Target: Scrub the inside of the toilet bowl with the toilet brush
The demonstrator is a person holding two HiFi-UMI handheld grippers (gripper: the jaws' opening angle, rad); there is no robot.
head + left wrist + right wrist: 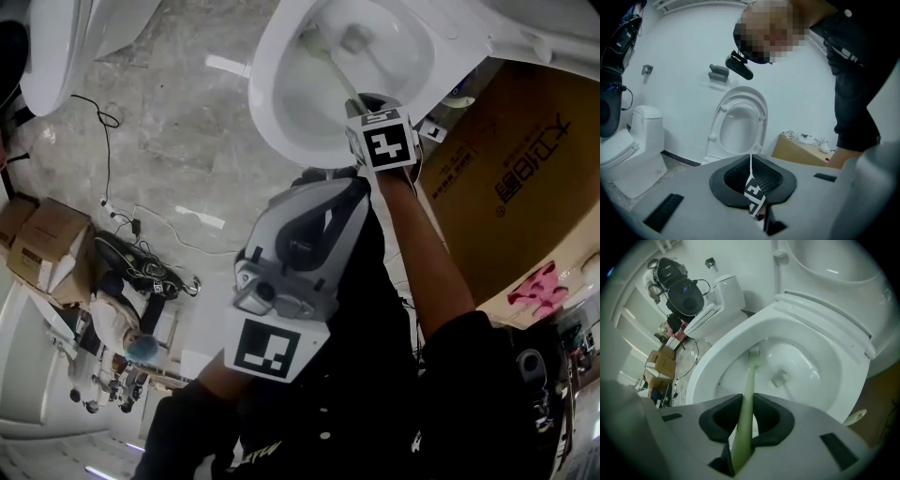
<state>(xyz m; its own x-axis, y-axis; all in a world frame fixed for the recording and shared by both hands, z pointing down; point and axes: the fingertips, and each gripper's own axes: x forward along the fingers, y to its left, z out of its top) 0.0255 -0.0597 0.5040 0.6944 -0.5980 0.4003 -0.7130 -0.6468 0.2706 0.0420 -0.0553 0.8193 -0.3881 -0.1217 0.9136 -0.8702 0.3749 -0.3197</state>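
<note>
Clamping toilet brush (749, 380), right gripper (745, 401) jaws; handle end hidden; left gripper (751, 161) jaws together.

A white bowl (267, 94), a pale green brush (746, 399), a grey marbled floor (169, 122) and a brown box (506, 197) are shown.

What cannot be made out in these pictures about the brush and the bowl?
- Right gripper view: the right tongs grip the toilet brush, but its head is too small to show whether bristles touch the toilet bowl.
- Same view: a small pale thing in the bowl is too blurred to name.
- Head view: the marker cube hides the grip; the top edge cuts off part of the bowl.
</note>
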